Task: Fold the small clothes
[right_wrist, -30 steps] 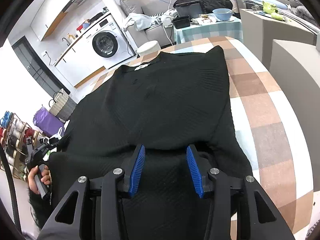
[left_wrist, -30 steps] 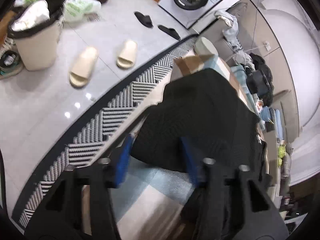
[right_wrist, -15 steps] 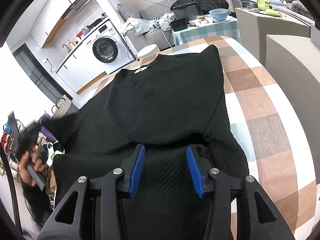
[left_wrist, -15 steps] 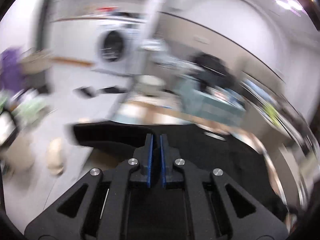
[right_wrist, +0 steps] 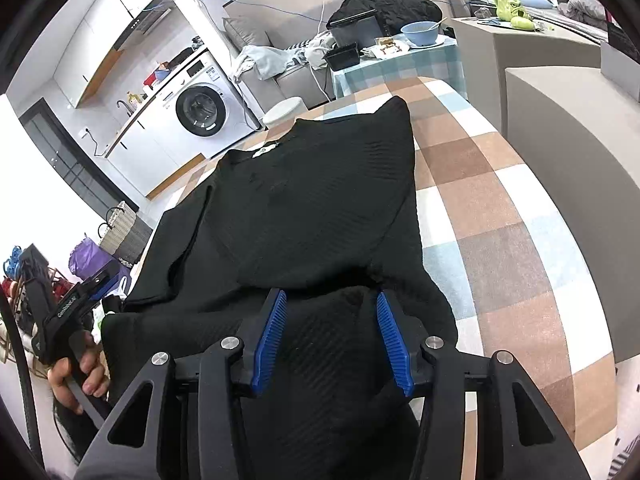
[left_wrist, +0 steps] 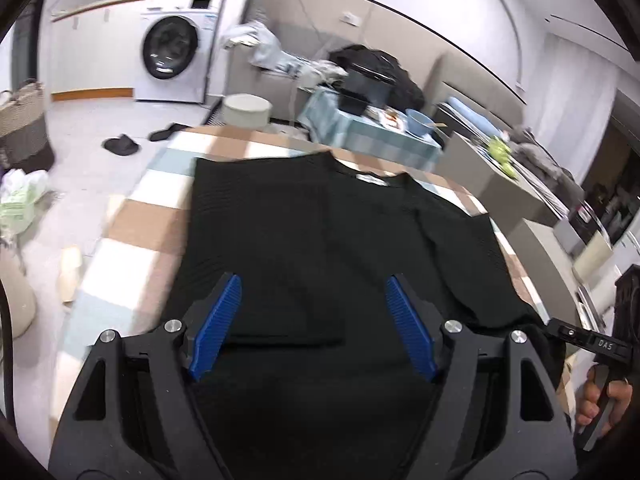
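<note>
We observed a black top (left_wrist: 320, 240) lying flat on the checked table (left_wrist: 132, 240), its collar with the white label (left_wrist: 372, 179) toward the far edge and its hem toward the near edge. In the left wrist view, the top's left side lay folded inward over the body, giving a straight vertical edge parallel to the table's left edge, with bare checked cloth between the two. The left gripper (left_wrist: 312, 324) was held above the near part of the top. Its jaws were opening and stood wide apart, and the blue pads (left_wrist: 216, 324) pressed on nothing; fabric showed below the gap only. In the right wrist view, the top (right_wrist: 312, 200) ran diagonally toward the far edge, and its right shoulder formed a raised point (right_wrist: 396, 104) near the far right corner of the table (right_wrist: 500, 220). The right gripper (right_wrist: 332, 336) sat low at the near edge of the top. Its jaws were opening slightly and stood partly spread, with a raised hump of fabric (right_wrist: 332, 320) between the pads (right_wrist: 272, 336). We could not tell whether the pads pressed on that fabric. Each view showed the other hand (right_wrist: 76, 376) on its handle at the frame edge. A washer (left_wrist: 172, 52) and a small side table (left_wrist: 372, 136) stood beyond the far edge.
</note>
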`<state>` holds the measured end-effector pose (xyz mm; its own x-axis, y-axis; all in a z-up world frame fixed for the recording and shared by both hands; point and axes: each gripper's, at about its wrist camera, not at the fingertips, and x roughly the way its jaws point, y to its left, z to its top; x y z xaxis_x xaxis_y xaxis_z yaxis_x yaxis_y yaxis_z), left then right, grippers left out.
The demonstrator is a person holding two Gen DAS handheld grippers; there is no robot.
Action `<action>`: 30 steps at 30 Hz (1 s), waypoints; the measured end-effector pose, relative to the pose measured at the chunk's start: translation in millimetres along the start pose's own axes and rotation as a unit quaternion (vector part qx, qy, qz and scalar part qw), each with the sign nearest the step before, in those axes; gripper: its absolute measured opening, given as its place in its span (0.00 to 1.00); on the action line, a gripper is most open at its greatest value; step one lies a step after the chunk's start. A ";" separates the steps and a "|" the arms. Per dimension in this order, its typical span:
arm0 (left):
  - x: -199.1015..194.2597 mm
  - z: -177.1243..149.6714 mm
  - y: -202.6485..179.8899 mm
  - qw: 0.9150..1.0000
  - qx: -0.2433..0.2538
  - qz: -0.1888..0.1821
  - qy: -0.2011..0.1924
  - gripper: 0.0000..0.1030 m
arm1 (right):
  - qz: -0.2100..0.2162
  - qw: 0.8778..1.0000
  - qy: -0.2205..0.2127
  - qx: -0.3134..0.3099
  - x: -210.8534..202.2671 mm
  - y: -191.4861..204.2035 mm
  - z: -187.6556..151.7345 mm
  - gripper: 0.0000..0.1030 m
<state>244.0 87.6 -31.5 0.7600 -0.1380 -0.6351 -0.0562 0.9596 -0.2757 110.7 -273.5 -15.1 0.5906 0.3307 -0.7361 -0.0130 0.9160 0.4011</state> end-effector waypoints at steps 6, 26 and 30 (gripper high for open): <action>-56.6 -35.8 53.5 0.996 -0.001 0.082 -0.024 0.78 | -0.008 1.000 -0.011 -0.012 -20.2 -9.5 -0.5 0.51; -85.2 -115.0 118.2 0.989 -0.049 0.139 0.018 0.80 | -0.054 0.998 -0.002 0.018 -20.9 -64.1 -10.9 0.09; -73.0 -112.3 114.1 0.988 -0.047 0.143 0.040 0.80 | -0.001 0.999 0.010 0.038 -28.4 -80.8 -19.0 0.51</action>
<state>109.3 179.6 -97.7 0.6509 0.1124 -0.7508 -0.3231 0.9360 -0.1400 79.7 -352.6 -36.9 0.5751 0.3335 -0.7470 0.0507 0.8968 0.4395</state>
